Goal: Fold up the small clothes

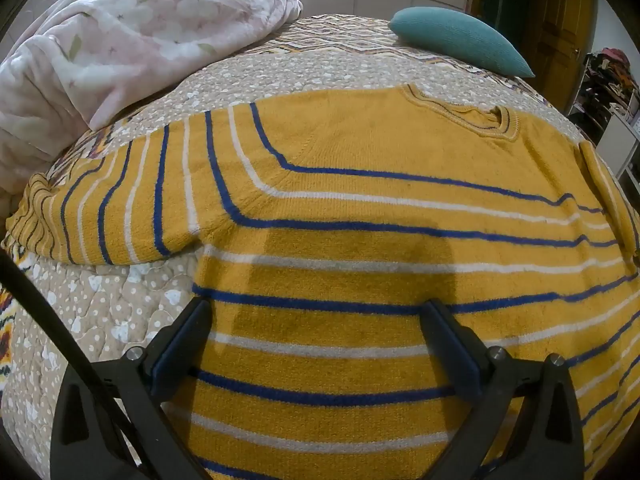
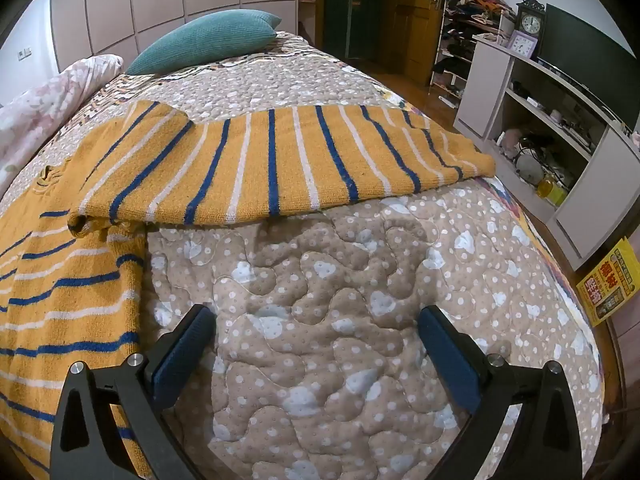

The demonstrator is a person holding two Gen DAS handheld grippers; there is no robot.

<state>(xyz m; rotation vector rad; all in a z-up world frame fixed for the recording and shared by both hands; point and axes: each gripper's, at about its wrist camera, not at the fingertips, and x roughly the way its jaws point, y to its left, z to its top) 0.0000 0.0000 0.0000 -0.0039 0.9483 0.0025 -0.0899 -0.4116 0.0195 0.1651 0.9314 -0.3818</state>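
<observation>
A small mustard-yellow knit sweater [image 1: 360, 184] with blue and white stripes lies flat on the bed, collar at the far right. Its left sleeve [image 1: 100, 208] stretches out to the left. My left gripper [image 1: 316, 312] is open and empty, hovering over the sweater's body near its left side. In the right wrist view the sweater's right sleeve [image 2: 288, 164] stretches out to the right across the quilt, and the body [image 2: 68, 300] fills the left edge. My right gripper [image 2: 316, 320] is open and empty over bare quilt, just below that sleeve.
The bed has a beige dotted quilt [image 2: 340, 320]. A pink floral duvet [image 1: 112, 44] is heaped at the far left. A teal cushion [image 1: 460, 40] lies at the head. Shelves [image 2: 560, 120] with clutter stand right of the bed, and a yellow box [image 2: 610, 284] sits on the floor.
</observation>
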